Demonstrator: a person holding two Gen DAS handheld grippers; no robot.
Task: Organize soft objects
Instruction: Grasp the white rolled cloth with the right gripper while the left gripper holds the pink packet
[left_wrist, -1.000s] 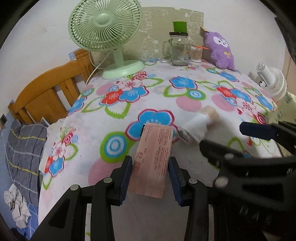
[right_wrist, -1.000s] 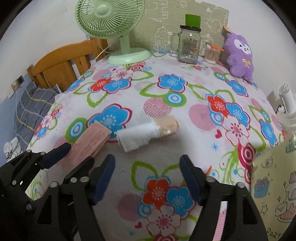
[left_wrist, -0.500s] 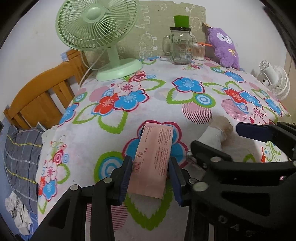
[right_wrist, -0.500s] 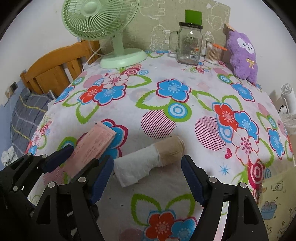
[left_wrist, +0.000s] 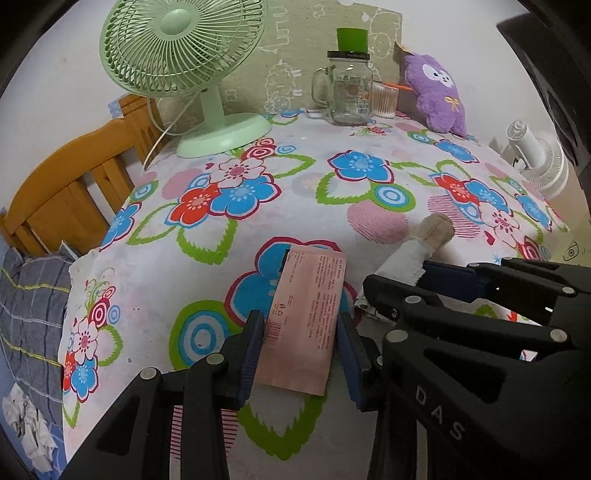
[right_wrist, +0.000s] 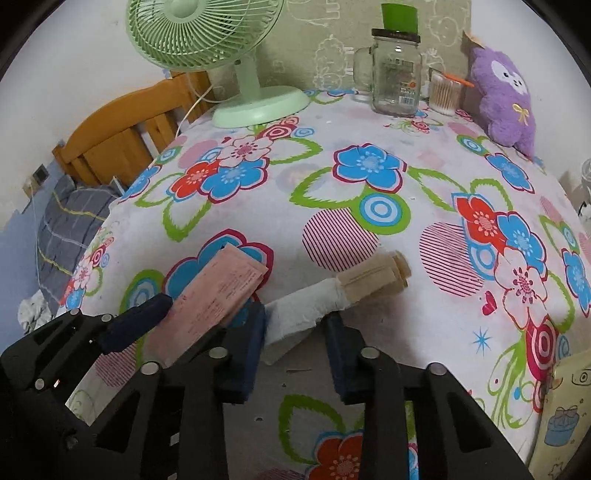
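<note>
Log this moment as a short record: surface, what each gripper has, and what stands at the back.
surface: table under a floral cloth
left gripper: shut on the pink packet
right gripper: jaws closing around the white end of the rolled cloth, which lies on the floral cloth
rolled cloth's other end: beige, pointing away to the right
back of table: green fan, glass jar, cotton swab cup, purple plush toy
</note>
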